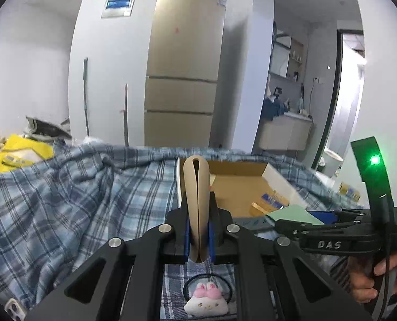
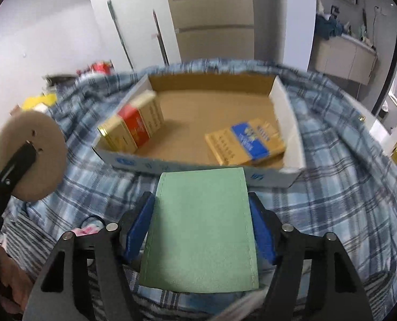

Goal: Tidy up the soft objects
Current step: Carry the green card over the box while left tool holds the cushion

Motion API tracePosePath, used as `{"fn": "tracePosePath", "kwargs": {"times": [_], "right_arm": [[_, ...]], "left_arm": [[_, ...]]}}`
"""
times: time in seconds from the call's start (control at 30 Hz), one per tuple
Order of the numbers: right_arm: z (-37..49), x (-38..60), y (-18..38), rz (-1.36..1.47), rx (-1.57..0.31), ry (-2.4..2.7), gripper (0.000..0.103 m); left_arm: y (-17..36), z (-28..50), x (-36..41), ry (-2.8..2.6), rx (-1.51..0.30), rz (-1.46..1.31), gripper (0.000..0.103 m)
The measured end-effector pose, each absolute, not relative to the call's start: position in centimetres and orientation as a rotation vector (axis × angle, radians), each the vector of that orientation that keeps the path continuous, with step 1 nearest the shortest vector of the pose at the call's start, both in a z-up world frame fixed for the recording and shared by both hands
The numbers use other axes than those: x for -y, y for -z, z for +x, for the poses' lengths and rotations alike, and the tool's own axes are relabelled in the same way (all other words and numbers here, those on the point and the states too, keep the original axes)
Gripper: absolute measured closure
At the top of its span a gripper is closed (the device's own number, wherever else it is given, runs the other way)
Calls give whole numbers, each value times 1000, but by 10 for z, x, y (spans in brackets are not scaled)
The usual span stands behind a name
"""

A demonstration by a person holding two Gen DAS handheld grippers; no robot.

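My left gripper [image 1: 198, 214] is shut on a beige round soft pad [image 1: 195, 184], seen edge-on and standing upright between the blue pads. From the right wrist view the same beige pad [image 2: 31, 155] shows as a flat disc at the left. My right gripper [image 2: 200, 200] is shut on a green cloth [image 2: 201, 227], with its blue pads against the cloth's two side edges. It hovers just in front of an open cardboard box [image 2: 281, 101]. The right gripper [image 1: 300, 222] and green cloth [image 1: 292, 212] also show at the right of the left wrist view.
A blue plaid blanket [image 2: 332, 187] covers the surface. The box holds a red-and-gold pack [image 2: 134, 125] and a blue-and-gold pack [image 2: 246, 141]. A white bunny hair tie [image 1: 206, 302] lies below my left gripper. A hand [image 1: 364, 281] grips the right handle. Fridge and wall stand behind.
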State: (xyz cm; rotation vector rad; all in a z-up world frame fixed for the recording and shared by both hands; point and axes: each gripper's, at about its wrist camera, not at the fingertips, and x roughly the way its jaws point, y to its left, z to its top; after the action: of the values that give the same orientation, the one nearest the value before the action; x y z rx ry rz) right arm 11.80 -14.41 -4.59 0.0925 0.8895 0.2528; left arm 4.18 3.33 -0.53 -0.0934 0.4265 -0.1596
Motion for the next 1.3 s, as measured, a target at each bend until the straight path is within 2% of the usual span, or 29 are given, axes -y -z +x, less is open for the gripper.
{"fn": "tracePosePath", "kwargs": {"times": [0.13, 0.47, 0.67, 0.97, 1.3], "right_arm": [[111, 158, 13, 117, -779, -258, 35], [135, 174, -54, 159, -599, -236, 35], [155, 180, -71, 176, -527, -183, 35], [186, 175, -46, 148, -552, -164, 35], [218, 156, 26, 118, -752, -205, 35]], "left_arm": [[-17, 38, -23, 134, -355, -15, 93], [-77, 58, -11, 167, -276, -43, 93], [-95, 92, 19, 151, -207, 18, 93], [-64, 153, 32, 181, -322, -27, 93], [-2, 181, 32, 168, -499, -4, 93]]}}
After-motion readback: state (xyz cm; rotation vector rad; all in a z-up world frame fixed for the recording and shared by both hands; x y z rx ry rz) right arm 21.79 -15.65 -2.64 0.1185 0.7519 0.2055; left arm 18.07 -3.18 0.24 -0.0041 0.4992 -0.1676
